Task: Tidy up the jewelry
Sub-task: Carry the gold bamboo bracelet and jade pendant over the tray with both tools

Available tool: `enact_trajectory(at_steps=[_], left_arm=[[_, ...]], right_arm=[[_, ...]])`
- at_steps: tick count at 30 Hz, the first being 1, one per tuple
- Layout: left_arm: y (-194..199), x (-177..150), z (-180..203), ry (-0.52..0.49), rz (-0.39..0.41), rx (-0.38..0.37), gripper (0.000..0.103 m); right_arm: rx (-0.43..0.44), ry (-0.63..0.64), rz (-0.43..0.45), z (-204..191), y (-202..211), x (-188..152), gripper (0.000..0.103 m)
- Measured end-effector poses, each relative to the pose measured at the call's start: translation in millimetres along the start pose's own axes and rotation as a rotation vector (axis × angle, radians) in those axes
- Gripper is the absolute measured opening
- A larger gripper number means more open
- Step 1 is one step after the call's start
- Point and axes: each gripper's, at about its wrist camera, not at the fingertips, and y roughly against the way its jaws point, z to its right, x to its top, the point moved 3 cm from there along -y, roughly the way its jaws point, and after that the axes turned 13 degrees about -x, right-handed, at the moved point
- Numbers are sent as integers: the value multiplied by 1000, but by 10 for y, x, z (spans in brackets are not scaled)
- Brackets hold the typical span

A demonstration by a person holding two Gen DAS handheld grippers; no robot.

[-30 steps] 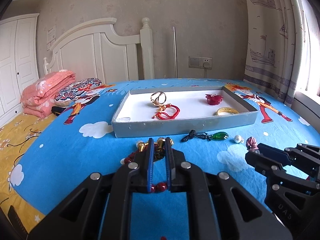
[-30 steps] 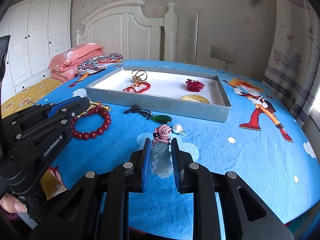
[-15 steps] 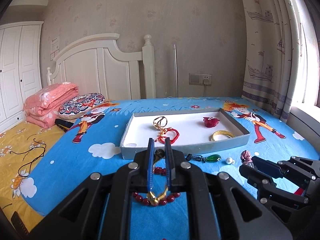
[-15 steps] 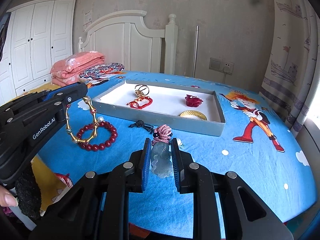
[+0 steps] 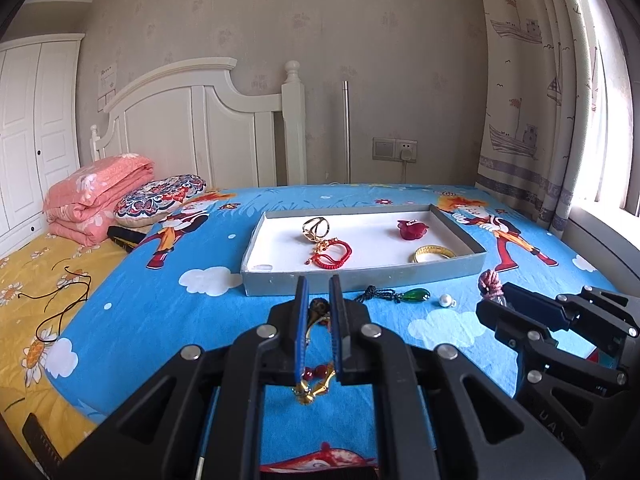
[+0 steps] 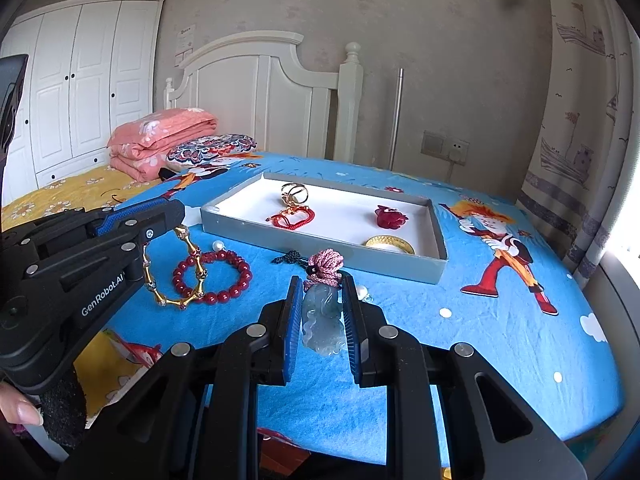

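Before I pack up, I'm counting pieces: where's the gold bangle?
The gold bangle lies inside the grey tray, near its front right corner, just front of the red flower.

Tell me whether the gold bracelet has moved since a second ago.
Yes. The gold bracelet, then flat beside the red bead bracelet, now dangles above it from the left gripper.

The left gripper (image 6: pixel 176 216) is pinched shut, up above the bed (image 6: pixel 500 340). The right gripper (image 6: pixel 320 312) is pinched shut too, low over the bed.
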Motion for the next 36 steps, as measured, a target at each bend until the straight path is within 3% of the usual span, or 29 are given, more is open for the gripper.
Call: enact_trajectory(at_steps=[17,28,36], left_arm=[[-85,48,-28,2,-11,22,10],[-224,397,-22,-22,24,21,10],[-528,637,-137,0,-9,3,10]], right_arm=[[-12,-21,-9,66,-143,142,20],[-25,-12,30,65,-314,449,20],[-45,-3,-17,68,-714,606,20]])
